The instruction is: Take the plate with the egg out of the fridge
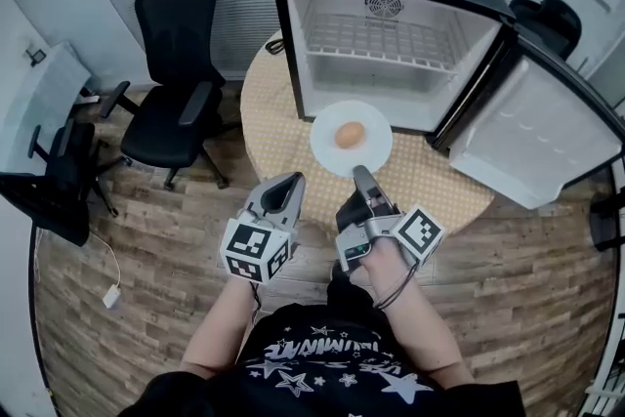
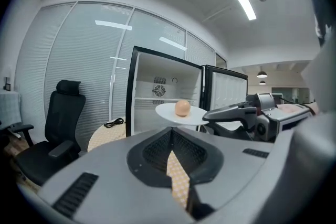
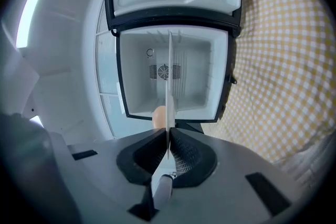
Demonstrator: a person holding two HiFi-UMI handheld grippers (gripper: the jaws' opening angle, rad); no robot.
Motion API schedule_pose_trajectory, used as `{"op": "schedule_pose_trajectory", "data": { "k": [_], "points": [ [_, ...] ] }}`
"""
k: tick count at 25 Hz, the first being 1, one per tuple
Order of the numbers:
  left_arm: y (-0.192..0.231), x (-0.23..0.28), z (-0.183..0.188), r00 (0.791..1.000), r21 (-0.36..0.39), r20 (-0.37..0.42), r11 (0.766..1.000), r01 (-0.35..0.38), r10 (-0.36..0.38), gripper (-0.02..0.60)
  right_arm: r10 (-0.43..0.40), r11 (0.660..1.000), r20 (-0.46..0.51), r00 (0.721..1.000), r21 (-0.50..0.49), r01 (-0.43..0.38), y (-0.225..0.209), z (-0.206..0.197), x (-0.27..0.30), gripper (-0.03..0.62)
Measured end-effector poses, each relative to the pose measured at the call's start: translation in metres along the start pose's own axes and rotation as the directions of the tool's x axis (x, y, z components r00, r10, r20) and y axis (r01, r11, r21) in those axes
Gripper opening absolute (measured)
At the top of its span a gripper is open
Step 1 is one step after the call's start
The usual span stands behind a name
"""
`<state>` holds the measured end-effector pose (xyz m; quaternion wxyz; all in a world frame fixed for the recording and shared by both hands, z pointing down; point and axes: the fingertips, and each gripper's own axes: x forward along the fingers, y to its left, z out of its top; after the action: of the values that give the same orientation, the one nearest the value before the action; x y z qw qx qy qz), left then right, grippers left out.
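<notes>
A white plate (image 1: 335,157) carrying a brown egg (image 1: 350,135) hangs just in front of the open black mini fridge (image 1: 391,34). My right gripper (image 1: 360,174) is shut on the plate's near rim. In the right gripper view the plate (image 3: 169,86) shows edge-on between the pads, with the egg (image 3: 159,115) to its left. My left gripper (image 1: 290,182) hovers beside it on the left, shut and empty. From the left gripper view, the plate (image 2: 170,112) and egg (image 2: 182,107) sit ahead, level, held by the right gripper (image 2: 212,114).
The fridge stands on a round table (image 1: 439,186) with a yellow checked cloth. Its door (image 1: 532,137) swings open to the right. The fridge interior holds a bare wire shelf. A black office chair (image 1: 176,83) stands left of the table, another (image 1: 54,181) further left.
</notes>
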<state>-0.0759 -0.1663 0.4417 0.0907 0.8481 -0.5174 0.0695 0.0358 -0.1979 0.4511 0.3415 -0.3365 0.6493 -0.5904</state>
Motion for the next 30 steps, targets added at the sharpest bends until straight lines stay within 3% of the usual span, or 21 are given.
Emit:
{"op": "schedule_pose_trajectory", "data": {
  "k": [16, 30],
  "points": [
    [-0.049, -0.098, -0.033, 0.992, 0.004, -0.006, 0.992, 0.129, -0.128, 0.008, -0.014, 0.999, 0.108, 0.994, -0.035, 0.018, -0.002, -0.081, -0.118, 0.037],
    [-0.098, -0.132, -0.043, 0.982, 0.014, -0.004, 0.982, 0.188, -0.188, 0.008, -0.011, 1.0, 0.173, 0.985, -0.017, 0.014, 0.002, -0.093, -0.184, 0.037]
  ]
}}
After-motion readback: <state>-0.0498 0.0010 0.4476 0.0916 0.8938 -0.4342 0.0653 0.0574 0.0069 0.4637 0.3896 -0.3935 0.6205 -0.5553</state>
